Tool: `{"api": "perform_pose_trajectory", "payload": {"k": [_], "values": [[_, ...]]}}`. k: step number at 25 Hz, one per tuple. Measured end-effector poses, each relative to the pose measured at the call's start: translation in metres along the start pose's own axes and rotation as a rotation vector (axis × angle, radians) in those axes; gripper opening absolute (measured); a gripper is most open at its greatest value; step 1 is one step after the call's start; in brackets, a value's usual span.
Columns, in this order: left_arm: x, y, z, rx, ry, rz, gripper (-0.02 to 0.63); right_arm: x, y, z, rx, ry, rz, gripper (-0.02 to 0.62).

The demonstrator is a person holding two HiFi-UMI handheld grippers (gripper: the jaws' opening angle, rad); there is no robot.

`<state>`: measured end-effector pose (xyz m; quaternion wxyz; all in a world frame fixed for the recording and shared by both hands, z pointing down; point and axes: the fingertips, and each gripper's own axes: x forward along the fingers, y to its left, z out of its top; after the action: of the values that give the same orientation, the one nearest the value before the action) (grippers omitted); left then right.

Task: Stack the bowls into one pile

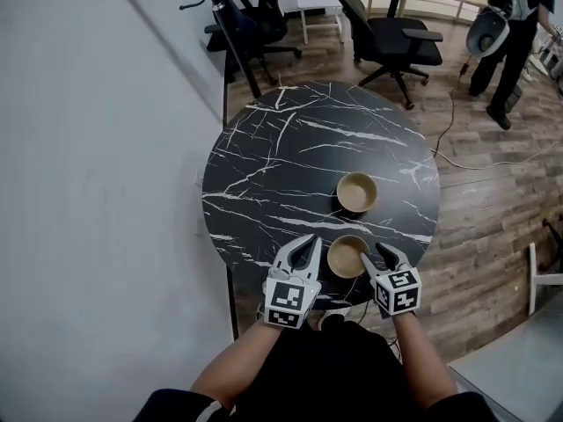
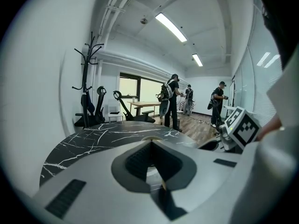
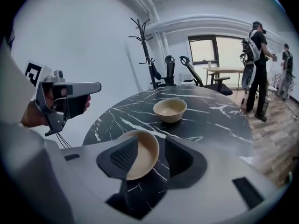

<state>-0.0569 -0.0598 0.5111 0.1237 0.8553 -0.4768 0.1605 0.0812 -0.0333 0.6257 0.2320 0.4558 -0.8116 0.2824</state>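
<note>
At 6 o'clock on the round black marble table (image 1: 290,139), the right tool (image 1: 373,254) straddles 1 beige bowl (image 1: 346,256), released. The left tool (image 1: 308,241) is clenched, empty.

Round black marble table (image 1: 264,170); black office chair (image 1: 396,40) beyond it; coat stand (image 3: 145,45) by wall; person (image 1: 515,38) standing on wood floor (image 1: 493,218)

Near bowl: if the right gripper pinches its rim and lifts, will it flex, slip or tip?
Probably rigid: the near bowl has a crisp, even rim and looks like a hard material. It looks smooth, so it might slip under a light pinch. The right gripper straddles one side of the rim, jaws open, so the bowl would likely tilt when lifted.
</note>
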Motion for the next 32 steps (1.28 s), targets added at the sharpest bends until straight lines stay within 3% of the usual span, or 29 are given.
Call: {"api": "perform_pose_trajectory", "payload": {"k": [4, 16, 20, 24, 32], "values": [[-0.002, 0.001, -0.007, -0.020, 0.011, 0.001, 0.014, 0.011, -0.002, -0.019, 0.051, 0.074, 0.015, 0.210], [-0.001, 0.003, -0.012, 0.005, 0.041, -0.001, 0.014, 0.033, 0.006, -0.048, 0.076, 0.197, 0.045, 0.212], [-0.004, 0.007, -0.016, 0.003, 0.052, 0.005, 0.014, 0.035, 0.015, -0.055, 0.072, 0.232, 0.067, 0.153], [-0.005, 0.010, -0.018, -0.014, 0.058, 0.006, 0.014, 0.036, 0.014, -0.054, 0.070, 0.233, 0.047, 0.136], [-0.009, 0.010, -0.023, -0.027, 0.063, 0.007, 0.014, 0.037, 0.010, -0.058, 0.061, 0.262, 0.008, 0.032]]}}
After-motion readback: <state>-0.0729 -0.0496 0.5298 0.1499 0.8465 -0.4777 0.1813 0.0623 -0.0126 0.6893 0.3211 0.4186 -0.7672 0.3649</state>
